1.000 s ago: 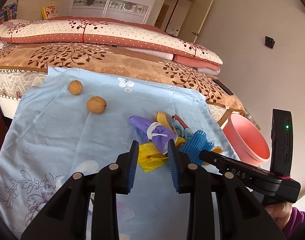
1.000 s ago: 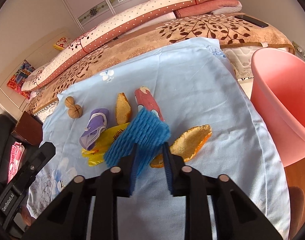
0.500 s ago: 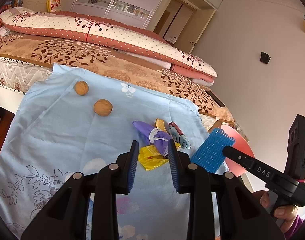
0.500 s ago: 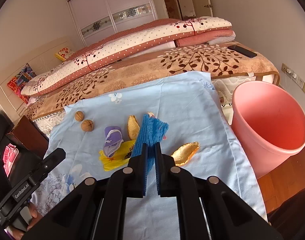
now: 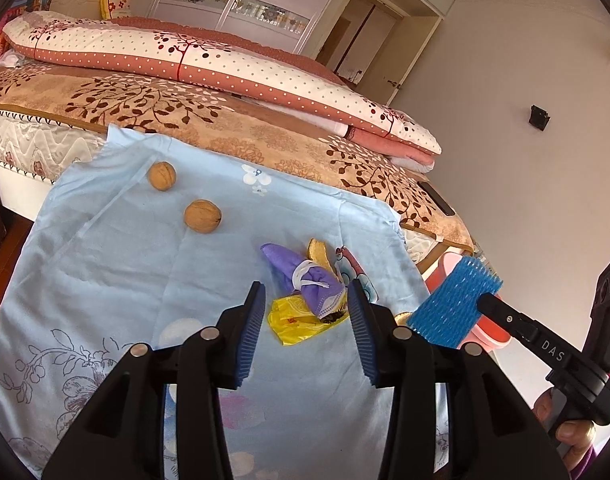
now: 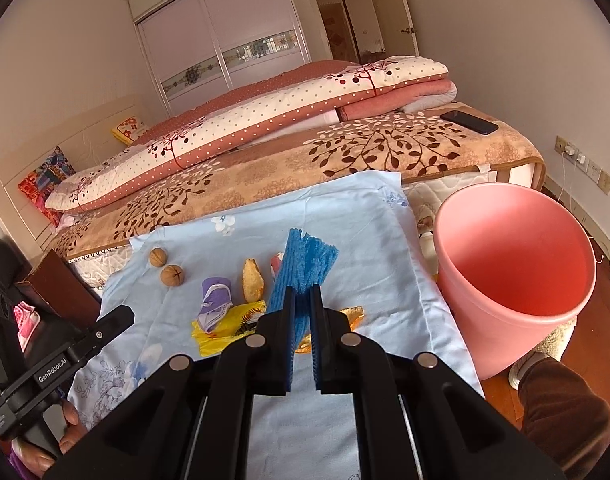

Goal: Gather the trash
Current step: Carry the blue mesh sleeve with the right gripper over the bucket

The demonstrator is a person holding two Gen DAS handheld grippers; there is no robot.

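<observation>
My right gripper (image 6: 303, 300) is shut on a blue foam fruit net (image 6: 303, 270) and holds it above the light blue cloth (image 6: 369, 216), left of the pink bin (image 6: 513, 276). The net also shows in the left wrist view (image 5: 451, 304). My left gripper (image 5: 305, 300) is open and empty above a yellow wrapper (image 5: 295, 318) and a purple mask (image 5: 305, 276). On the cloth lie a peel piece (image 6: 252, 282), a second peel (image 6: 351, 314), a red-and-white wrapper (image 5: 355, 272) and two walnuts (image 5: 203, 216) (image 5: 162, 176).
The cloth covers a table set against a bed (image 6: 385, 148) with folded quilts (image 6: 265, 116). A phone (image 6: 469, 122) lies on the bed. The pink bin stands on the wooden floor at the table's right end. A dark cabinet (image 6: 53, 280) is at the left.
My right gripper has lifted the blue net up off the cloth and carried it right, towards the pink bin. My left gripper has opened wider over the yellow wrapper and mask.
</observation>
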